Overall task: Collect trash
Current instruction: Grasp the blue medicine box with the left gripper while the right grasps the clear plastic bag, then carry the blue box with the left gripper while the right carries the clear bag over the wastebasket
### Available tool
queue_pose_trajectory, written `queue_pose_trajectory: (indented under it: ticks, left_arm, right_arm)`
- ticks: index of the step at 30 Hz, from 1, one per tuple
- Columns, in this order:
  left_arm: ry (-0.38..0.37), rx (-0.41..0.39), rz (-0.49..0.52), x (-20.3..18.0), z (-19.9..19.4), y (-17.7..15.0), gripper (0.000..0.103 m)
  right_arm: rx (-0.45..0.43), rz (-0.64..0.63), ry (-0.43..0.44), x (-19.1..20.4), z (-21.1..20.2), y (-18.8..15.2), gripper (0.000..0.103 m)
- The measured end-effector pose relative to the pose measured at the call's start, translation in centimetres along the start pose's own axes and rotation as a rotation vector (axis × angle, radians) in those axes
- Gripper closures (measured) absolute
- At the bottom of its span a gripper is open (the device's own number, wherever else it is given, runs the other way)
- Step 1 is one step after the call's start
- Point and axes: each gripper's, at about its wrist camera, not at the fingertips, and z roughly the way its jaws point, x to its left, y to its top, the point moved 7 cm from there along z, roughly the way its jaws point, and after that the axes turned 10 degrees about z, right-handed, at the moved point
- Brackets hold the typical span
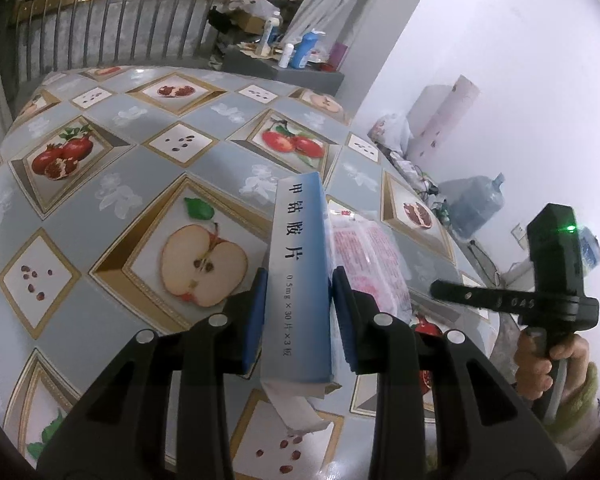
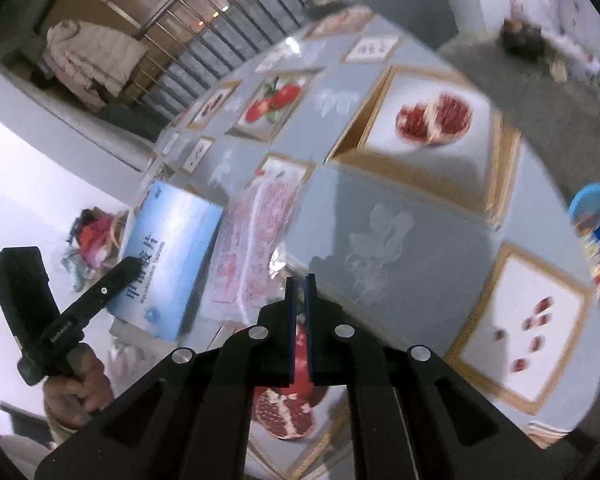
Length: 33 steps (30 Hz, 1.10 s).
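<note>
The left tongs [image 1: 300,316] are partly apart and clamped on a blue-and-white medicine box [image 1: 298,280], their blue pads [image 1: 256,320] pressing its two long sides; the box stands on edge between them, lifted clear of the surface [image 1: 140,184], with a scrap of white tissue [image 1: 296,408] hanging from its near end. Just to the right of the medicine box, a pink printed plastic wrapper [image 1: 370,264] lies flat on the fruit-patterned cloth. The right tongs [image 2: 300,292] are closed together with only a thin slit between the pads and, as far as the blurred view shows, nothing gripped; they hover over the surface [image 2: 400,200] to the right of the medicine box [image 2: 172,264], with the wrapper [image 2: 256,240] lying between the box and their tips. A blue bin [image 2: 596,256] holding bits of rubbish sits beyond the surface's edge, well away to the right of the medicine box. A hand [image 1: 540,364] grips the right tool's handle.
</note>
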Motion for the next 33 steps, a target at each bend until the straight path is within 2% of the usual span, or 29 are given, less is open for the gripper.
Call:
queue_pose_trajectory:
  ticks: [1, 2, 4, 8, 16, 19, 23, 26, 33]
  left_arm:
    - [0.001, 0.001, 0.011, -0.3, 0.2, 0.1, 0.072]
    - [0.003, 0.002, 0.018, -0.5, 0.2, 0.1, 0.072]
    - [0.006, 0.001, 0.033, -0.9, 0.4, 0.1, 0.072]
    - [-0.017, 0.018, 0.037, -1.7, 1.0, -0.1, 0.073]
    - [-0.016, 0.029, 0.050, -2.4, 1.5, -0.4, 0.073]
    - [-0.017, 0.032, 0.046, -2.6, 1.6, -0.6, 0.074]
    - [-0.007, 0.030, 0.050, -2.6, 1.7, -0.7, 0.074]
    - [-0.004, 0.029, 0.052, -2.5, 1.7, -0.7, 0.074]
    - [0.025, 0.025, 0.093, -3.0, 1.5, -0.5, 0.075]
  right_arm:
    - [0.031, 0.022, 0.025, 0.0, 0.8, -0.2, 0.093]
    - [0.042, 0.034, 0.041, 0.1, 1.2, -0.3, 0.081]
    - [0.057, 0.044, 0.095, 0.8, 1.8, -0.4, 0.076]
    - [0.072, 0.043, 0.116, 1.6, 2.3, -0.5, 0.076]
    - [0.052, 0.039, 0.151, 2.2, 2.2, -0.6, 0.076]
    - [0.047, 0.043, 0.150, 2.3, 2.3, -0.6, 0.078]
    - [0.041, 0.056, 0.160, 2.5, 2.5, -0.3, 0.092]
    - [0.032, 0.057, 0.173, 2.6, 2.4, -0.1, 0.096]
    - [0.001, 0.035, 0.187, 3.2, 1.3, 0.1, 0.099]
